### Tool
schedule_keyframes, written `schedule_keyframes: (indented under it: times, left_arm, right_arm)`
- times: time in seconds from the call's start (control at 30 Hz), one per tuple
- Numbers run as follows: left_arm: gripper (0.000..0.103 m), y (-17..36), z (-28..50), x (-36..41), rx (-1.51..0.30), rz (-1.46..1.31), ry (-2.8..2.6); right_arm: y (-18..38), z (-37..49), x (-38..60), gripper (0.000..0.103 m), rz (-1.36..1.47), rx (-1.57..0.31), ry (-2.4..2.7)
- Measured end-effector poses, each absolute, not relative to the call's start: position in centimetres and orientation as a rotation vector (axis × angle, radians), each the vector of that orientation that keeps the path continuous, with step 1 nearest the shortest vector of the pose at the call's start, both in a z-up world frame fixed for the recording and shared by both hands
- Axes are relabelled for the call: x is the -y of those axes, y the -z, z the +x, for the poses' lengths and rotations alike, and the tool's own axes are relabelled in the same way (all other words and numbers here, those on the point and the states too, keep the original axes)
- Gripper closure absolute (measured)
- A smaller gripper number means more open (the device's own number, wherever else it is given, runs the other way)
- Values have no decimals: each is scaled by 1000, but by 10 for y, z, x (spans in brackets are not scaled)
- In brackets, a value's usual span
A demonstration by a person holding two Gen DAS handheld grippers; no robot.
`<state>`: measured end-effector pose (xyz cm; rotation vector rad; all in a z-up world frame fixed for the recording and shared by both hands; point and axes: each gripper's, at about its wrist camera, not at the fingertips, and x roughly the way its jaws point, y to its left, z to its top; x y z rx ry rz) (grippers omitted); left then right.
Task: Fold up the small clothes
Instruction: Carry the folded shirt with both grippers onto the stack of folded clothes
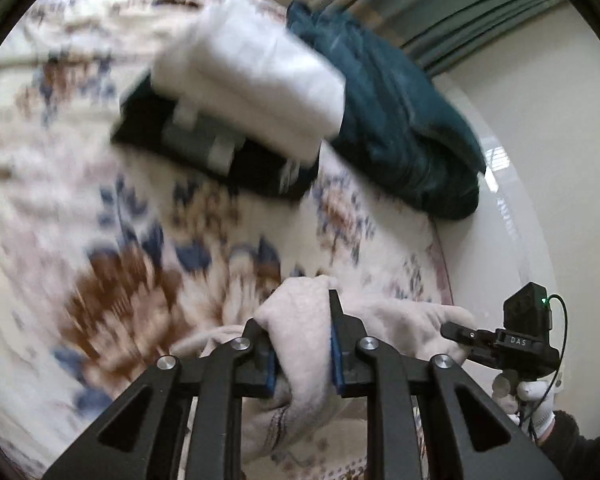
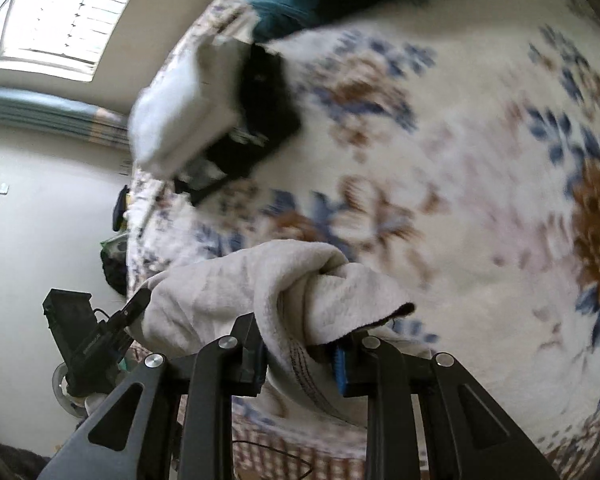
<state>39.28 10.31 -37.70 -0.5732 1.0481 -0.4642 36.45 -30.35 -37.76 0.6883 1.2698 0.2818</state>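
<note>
My left claw (image 1: 302, 354) and right claw (image 2: 300, 354) are each clamped on one end of the beige cloth (image 1: 296, 320), which hangs between them above the floral blanket (image 1: 140, 240), its long axis running claw to claw, neither hand nearer.

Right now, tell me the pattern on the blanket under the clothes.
Cream fleece blanket with blue and brown flowers, clearest in the right wrist view.
</note>
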Motion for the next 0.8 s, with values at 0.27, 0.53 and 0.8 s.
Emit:
schedule_keyframes:
  times: [0.27, 0.53, 0.8]
  left_arm:
    - [87, 284, 498, -163, -937, -537, 474]
    - [86, 283, 658, -189, -963, -473, 442]
    - [86, 357, 782, -176, -1097, -377, 398]
  right_arm:
    - [284, 462, 237, 77, 658, -1157, -299]
    - [276, 624, 196, 77, 637, -1116, -284]
    - [346, 754, 182, 77, 566, -1183, -165]
